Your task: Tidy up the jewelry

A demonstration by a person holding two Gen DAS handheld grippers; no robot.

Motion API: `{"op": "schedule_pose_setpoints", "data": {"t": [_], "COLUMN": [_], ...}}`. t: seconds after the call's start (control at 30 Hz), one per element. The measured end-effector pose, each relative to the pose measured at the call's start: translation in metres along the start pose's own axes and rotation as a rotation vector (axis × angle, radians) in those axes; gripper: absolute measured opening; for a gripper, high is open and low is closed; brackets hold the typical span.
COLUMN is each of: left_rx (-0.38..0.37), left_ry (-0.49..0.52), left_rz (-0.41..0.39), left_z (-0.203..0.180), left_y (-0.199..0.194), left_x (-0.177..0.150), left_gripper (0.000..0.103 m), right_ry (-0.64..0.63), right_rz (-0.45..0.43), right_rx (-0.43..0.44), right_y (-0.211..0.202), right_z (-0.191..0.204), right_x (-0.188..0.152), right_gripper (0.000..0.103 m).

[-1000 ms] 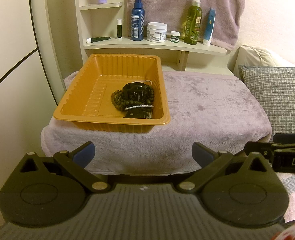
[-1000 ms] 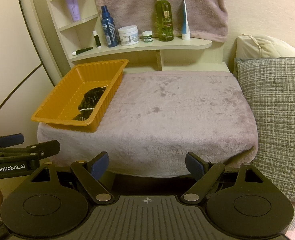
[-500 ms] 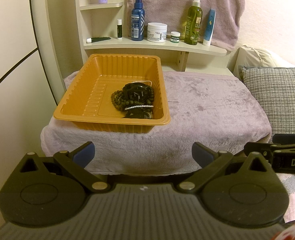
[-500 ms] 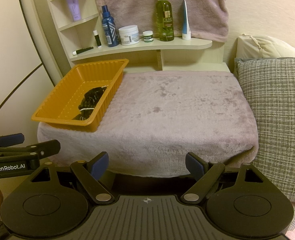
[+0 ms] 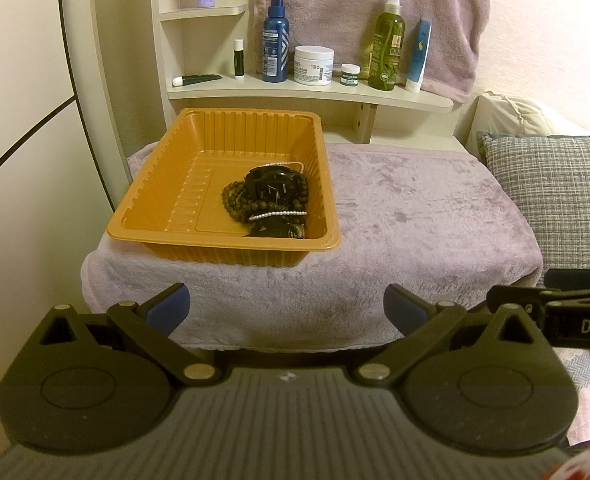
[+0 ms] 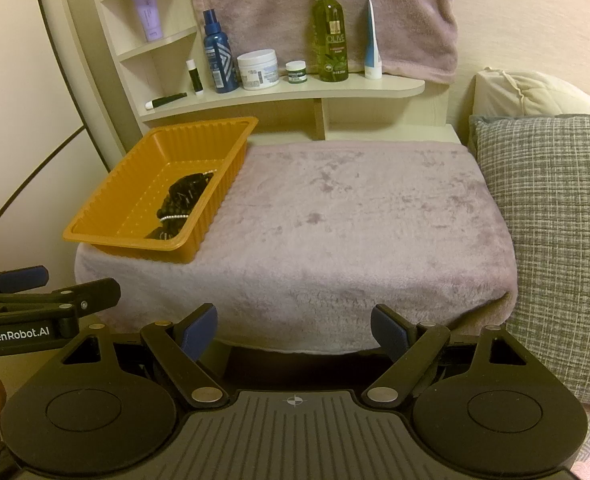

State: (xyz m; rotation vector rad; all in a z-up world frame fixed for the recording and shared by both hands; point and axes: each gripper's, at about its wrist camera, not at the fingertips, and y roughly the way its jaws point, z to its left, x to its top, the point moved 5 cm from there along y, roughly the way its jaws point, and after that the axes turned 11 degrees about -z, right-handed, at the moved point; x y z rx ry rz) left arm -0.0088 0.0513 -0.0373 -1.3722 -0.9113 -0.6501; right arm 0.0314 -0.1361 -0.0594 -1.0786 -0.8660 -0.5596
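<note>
2 tools (image 5: 287, 310) (image 6: 293, 326) open, empty | jewelry (image 5: 269, 204) in tray (image 5: 163, 196), well ahead

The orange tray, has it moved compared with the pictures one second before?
No. In the left wrist view the orange tray keeps its place under the shelf, at the same corner of the purple blanket.
</note>
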Motion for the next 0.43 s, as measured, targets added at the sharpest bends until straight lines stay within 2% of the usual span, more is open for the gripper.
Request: {"op": "schedule_pose_setpoints", "data": {"t": [0.43], "left_rx": [0.002], "left_ry": [-0.003], "left_rz": [-0.013], "left_z": [0.0004], "left_y": [-0.0008], "left_x": [0.003], "left_gripper": [0.102], "right_ry": [0.001], "right_rz": [0.0], "right_rx": [-0.001], "right_y": [0.0003], "right_z": [0.0001], "right_x": [-0.0005], "right_gripper": [0.083]}}
